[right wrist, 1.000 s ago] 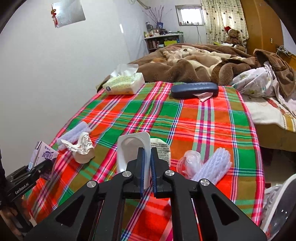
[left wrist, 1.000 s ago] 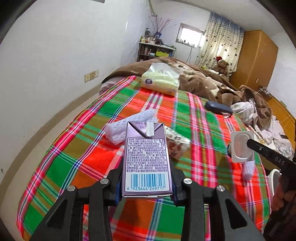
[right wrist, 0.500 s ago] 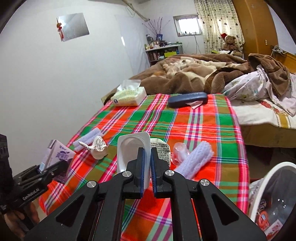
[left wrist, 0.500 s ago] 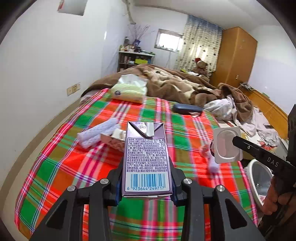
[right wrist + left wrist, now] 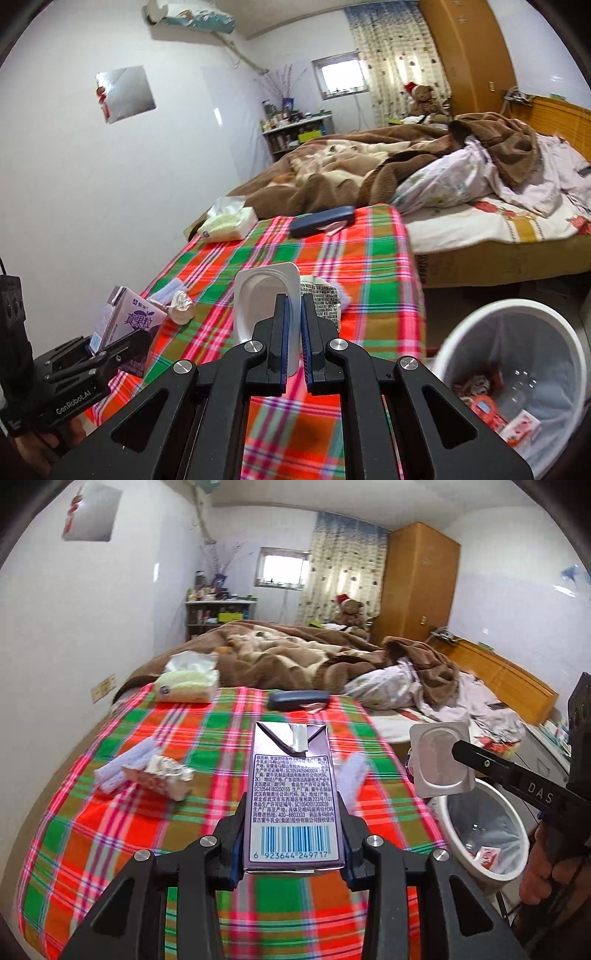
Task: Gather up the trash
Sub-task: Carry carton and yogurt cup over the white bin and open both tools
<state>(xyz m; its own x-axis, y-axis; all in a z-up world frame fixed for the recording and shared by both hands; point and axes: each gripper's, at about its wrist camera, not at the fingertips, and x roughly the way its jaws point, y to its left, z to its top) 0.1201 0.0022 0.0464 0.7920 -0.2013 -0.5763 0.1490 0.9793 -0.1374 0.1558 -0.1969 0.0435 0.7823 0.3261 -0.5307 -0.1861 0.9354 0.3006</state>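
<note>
A purple milk carton (image 5: 293, 794) stands upright between the fingers of my left gripper (image 5: 293, 808), which is shut on it, barcode side facing the camera. The right wrist view shows that carton (image 5: 129, 317) and the left gripper (image 5: 110, 343) low at the left. My right gripper (image 5: 293, 306) is shut on the wall of a white plastic cup (image 5: 258, 295). From the left wrist the cup (image 5: 439, 764) shows its foil-grey bottom, above the white trash bin (image 5: 484, 834). The bin (image 5: 535, 350) stands on the floor at the right with some wrappers inside.
On the plaid cloth (image 5: 110, 830) lie a foam net sleeve (image 5: 125, 764), a crumpled wrapper (image 5: 162, 779), a second foam sleeve (image 5: 354, 775), a tissue pack (image 5: 188, 683) and a dark case (image 5: 299, 699). A bed with a brown blanket (image 5: 295, 657) lies behind.
Both grippers have risen and drawn back from the cloth, swinging to the right with the carton and the cup still held. The trash bin has come fully into both views.
</note>
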